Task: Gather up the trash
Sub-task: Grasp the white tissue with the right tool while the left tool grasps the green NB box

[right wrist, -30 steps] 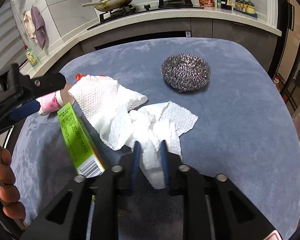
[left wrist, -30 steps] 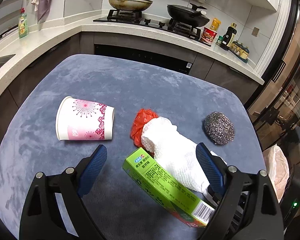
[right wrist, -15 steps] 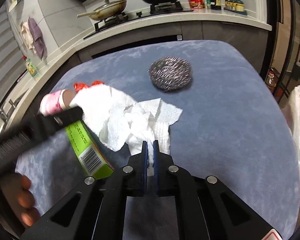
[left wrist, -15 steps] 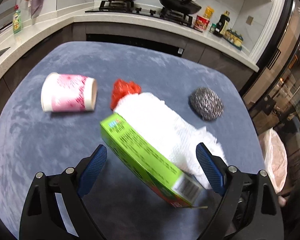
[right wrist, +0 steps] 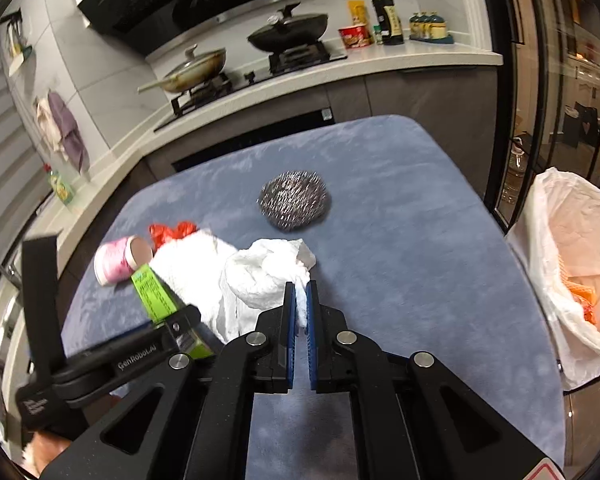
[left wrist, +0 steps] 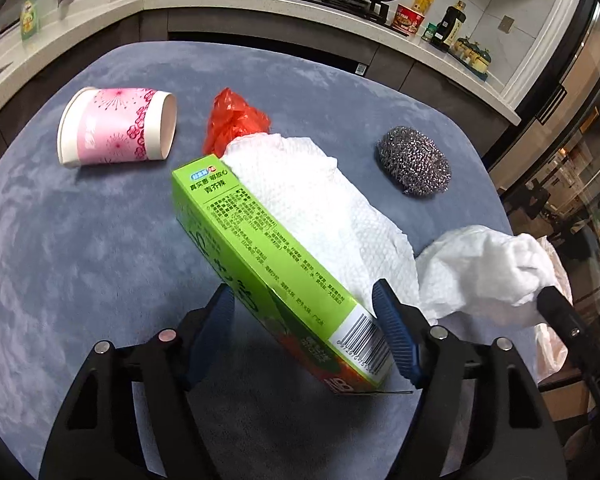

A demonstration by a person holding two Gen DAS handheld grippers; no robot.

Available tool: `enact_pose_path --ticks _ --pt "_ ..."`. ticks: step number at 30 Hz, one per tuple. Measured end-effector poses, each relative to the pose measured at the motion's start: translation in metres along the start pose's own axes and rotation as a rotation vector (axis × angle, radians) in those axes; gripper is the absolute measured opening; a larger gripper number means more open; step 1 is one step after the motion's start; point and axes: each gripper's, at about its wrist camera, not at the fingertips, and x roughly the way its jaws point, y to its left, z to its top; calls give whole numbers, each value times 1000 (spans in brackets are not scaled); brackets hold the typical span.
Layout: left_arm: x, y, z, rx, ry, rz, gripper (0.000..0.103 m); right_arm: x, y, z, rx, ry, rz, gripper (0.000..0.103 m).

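On the blue-grey table (left wrist: 80,240), 2 pickups are in hand at once. The right gripper (right wrist: 299,308) has its fingers pinched tight on a crumpled white paper towel (right wrist: 268,272), which looks lifted clear of the cloth, with the lined trash bin (right wrist: 572,264) standing just off the table's right edge. The left gripper (left wrist: 304,320) straddles the near end of a green carton (left wrist: 268,252); its jaws have just been closing, with the carton between them, but the pads do not seem to press it yet, so I judge it not yet gripped. A second, flatter paper towel (left wrist: 312,200) lies against the carton's far side. Still waiting are a pink paper cup (left wrist: 116,126) on its side, a red plastic scrap (left wrist: 232,120) and a steel scourer (left wrist: 414,164), which may not be trash. Next, the right hand needs to carry its towel over the bin before letting go, while the left must finish closing squarely on the carton's 2 long faces, or it may twist out.
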Motion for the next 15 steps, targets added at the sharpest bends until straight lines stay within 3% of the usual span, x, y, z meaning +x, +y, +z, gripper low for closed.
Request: enact_pose_path --ticks 5,15 --pt "-7 -4 -4 12 -11 -10 55 -15 -5 3 12 -30 3 5" --pt "-30 -6 -11 25 -26 -39 42 -38 -9 4 25 -68 18 5"
